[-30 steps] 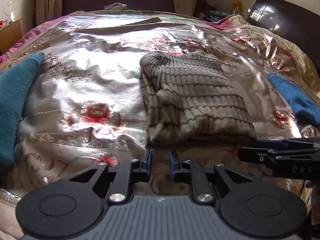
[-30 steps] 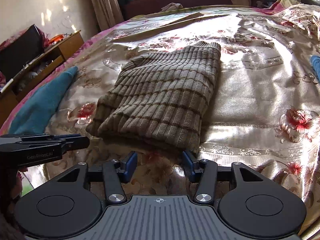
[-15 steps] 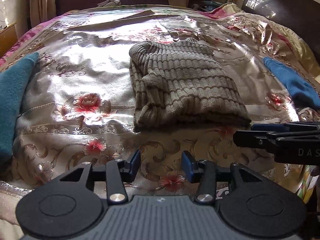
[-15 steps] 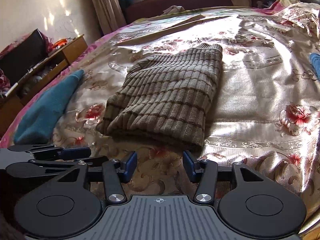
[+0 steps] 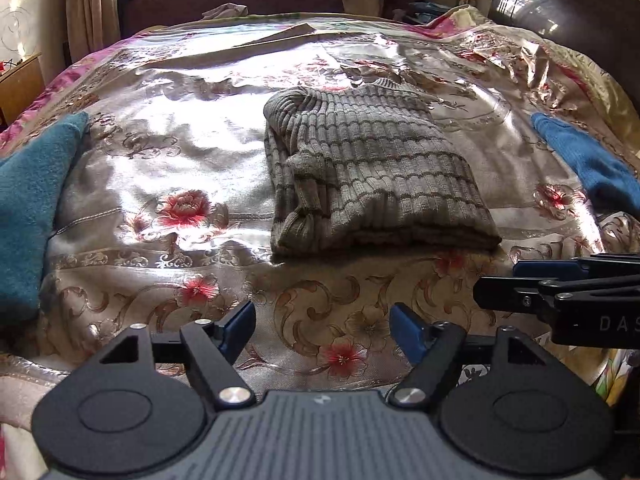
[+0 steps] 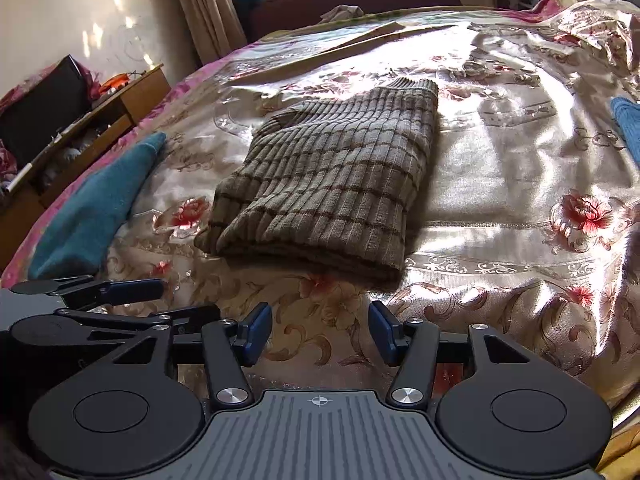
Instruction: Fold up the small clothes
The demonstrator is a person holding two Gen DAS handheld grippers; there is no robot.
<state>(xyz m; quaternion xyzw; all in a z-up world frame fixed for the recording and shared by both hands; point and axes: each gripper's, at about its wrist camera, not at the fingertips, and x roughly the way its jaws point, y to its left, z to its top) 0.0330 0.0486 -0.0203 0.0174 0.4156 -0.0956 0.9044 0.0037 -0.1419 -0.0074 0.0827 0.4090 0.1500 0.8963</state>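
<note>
A grey-brown striped ribbed sweater lies folded into a compact rectangle on the satin floral bedspread; it also shows in the right wrist view. My left gripper is open and empty, held back from the sweater's near edge. My right gripper is open and empty, also short of the sweater. The right gripper shows from the side in the left wrist view, and the left gripper shows from the side in the right wrist view.
A teal cloth lies at the bed's left edge, also in the right wrist view. A blue cloth lies at the right. A wooden cabinet stands left of the bed. A dark headboard rises at the right.
Both grippers have drawn back from the sweater toward the bed's near edge. My left gripper's jaws have opened from nearly shut to wide apart. The sweater has not moved.
</note>
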